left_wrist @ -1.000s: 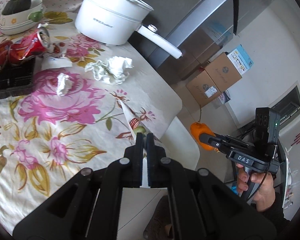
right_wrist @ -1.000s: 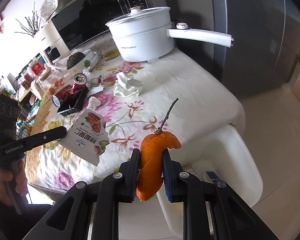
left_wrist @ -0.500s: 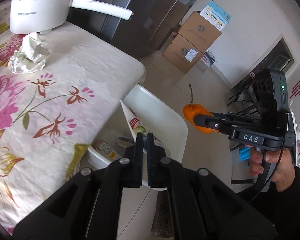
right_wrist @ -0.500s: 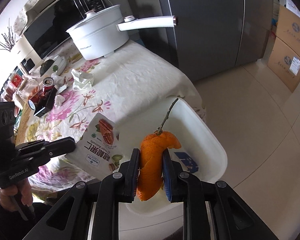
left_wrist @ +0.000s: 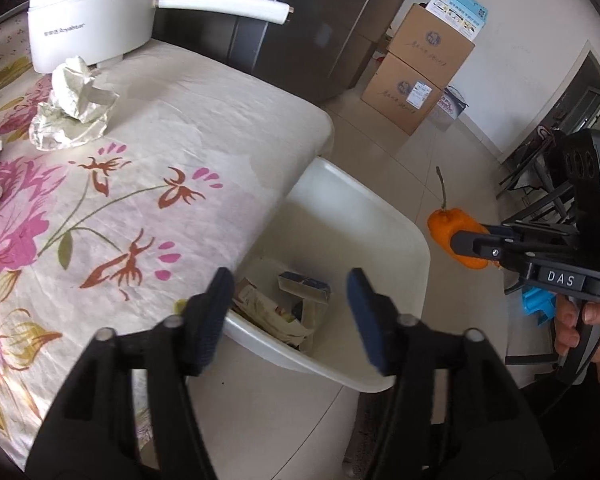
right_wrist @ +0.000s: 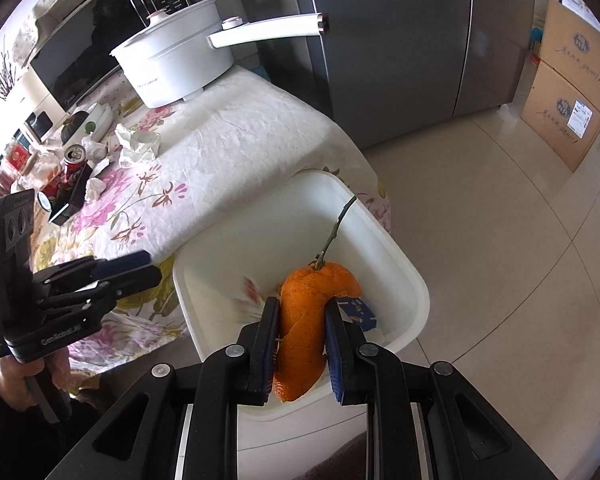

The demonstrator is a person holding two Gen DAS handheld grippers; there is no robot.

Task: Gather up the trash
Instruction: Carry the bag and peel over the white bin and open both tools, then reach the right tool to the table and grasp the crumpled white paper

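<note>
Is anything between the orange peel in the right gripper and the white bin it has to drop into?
Nothing visible: the orange peel, clamped in the right gripper, hangs over the open white bin.

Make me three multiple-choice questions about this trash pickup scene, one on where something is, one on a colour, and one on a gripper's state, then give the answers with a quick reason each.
1. Where does the white bin stand?
A. on the table
B. on the floor beside the table corner
C. on top of the cardboard boxes

2. What colour is the peel in the right gripper?
A. green
B. orange
C. purple

3. How does the left gripper stand?
A. open, with nothing between its fingers
B. shut on a can
C. shut on crumpled paper

Answers:
1 B, since the bin sits on the tiles against the draped tablecloth.
2 B, since the peel with its stalk is bright orange.
3 A, since its jaws have just been opening and only the bin shows between them.
</note>
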